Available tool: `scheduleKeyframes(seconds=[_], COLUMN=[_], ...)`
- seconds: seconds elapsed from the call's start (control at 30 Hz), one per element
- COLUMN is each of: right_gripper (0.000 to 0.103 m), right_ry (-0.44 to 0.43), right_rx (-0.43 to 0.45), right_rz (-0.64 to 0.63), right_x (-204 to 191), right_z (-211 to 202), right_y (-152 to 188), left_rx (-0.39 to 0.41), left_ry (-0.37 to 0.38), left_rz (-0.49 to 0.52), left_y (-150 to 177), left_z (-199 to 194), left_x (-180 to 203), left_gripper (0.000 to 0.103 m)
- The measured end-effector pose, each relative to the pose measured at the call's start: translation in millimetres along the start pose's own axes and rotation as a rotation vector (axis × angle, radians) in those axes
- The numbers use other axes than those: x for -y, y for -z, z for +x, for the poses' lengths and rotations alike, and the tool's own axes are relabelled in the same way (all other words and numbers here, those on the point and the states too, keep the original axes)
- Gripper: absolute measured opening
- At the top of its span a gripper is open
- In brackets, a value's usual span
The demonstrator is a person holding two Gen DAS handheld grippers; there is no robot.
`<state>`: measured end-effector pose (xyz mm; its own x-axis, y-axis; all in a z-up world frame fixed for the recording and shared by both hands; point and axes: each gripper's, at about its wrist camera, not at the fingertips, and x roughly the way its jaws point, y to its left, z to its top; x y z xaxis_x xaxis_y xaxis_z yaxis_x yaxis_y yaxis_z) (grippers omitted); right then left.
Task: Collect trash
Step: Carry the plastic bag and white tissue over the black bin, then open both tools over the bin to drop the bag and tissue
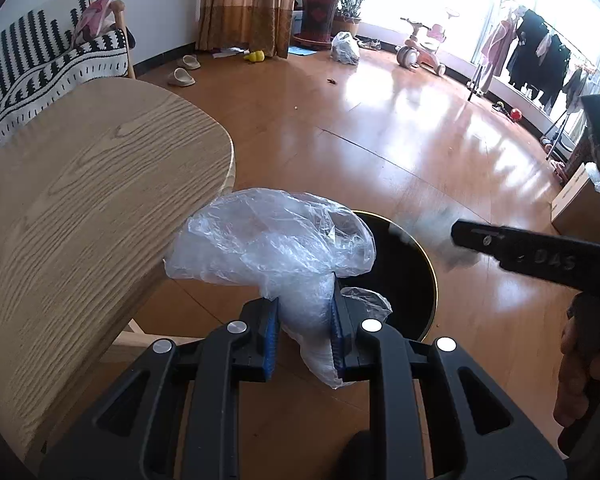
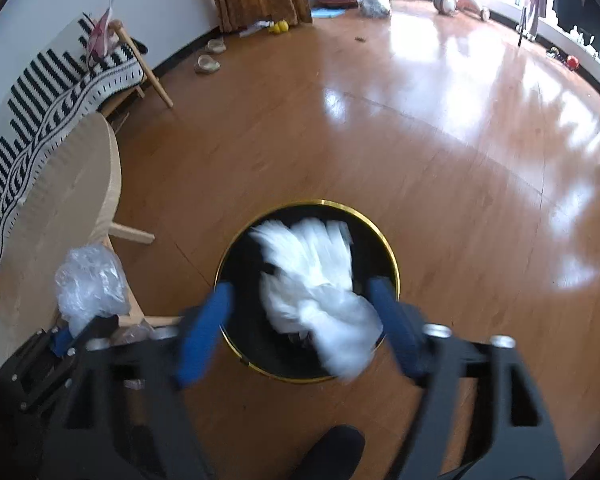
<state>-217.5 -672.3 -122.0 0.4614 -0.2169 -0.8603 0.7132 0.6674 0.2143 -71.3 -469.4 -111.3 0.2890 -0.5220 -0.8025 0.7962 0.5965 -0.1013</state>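
Note:
My left gripper (image 1: 306, 308) is shut on a crumpled clear plastic bag (image 1: 272, 236), held beside the wooden table's edge and just left of a black bin with a gold rim (image 1: 432, 280). In the right wrist view my right gripper (image 2: 300, 289) stands open above the bin (image 2: 312, 203). A blurred wad of white paper (image 2: 320, 280) sits between the blue pads, touching neither, over the bin's mouth. The left gripper (image 2: 66, 336) and its bag (image 2: 88, 280) show at the lower left. One black finger (image 1: 520, 250) of the right gripper enters the left wrist view from the right.
A light wooden table (image 1: 80, 180) fills the left side. Behind it is a sofa with a striped throw (image 1: 40, 64). Slippers (image 1: 182, 76), a tricycle (image 1: 420, 48), a filled bag (image 1: 345, 48), a clothes rack (image 1: 540, 52) and a cardboard box (image 1: 576, 204) lie around the shiny wood floor.

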Motion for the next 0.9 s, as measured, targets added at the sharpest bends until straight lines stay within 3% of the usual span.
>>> scheduleKeyframes(seconds=[0.5, 0.57, 0.7, 0.9], right_gripper=[0.076, 0.076, 0.077, 0.079], right_ry=[0.028, 0.032, 0.037, 0.034], right_rx=[0.064, 0.077, 0.11, 0.126], right_rz=[0.074, 0.09, 0.12, 0.13], right_x=[17.8, 20.9, 26.9, 27.9], right_z=[-15.5, -18.9, -28.2, -34.3], right_y=[-5.1, -5.8, -8.4, -11.5], left_rx=[-0.03, -0.033, -0.034, -0.038], left_ry=[0.086, 0.105, 0.106, 0.115], left_rz=[-0.013, 0.004, 0.029, 0.049], left_y=[-6.4, -7.9, -8.3, -9.4], left_z=[35.3, 42.5, 52.2, 55.9], left_x=[19.7, 27.3, 34.1, 37.4], left_gripper=[0.022, 0.028, 0.071, 0.084])
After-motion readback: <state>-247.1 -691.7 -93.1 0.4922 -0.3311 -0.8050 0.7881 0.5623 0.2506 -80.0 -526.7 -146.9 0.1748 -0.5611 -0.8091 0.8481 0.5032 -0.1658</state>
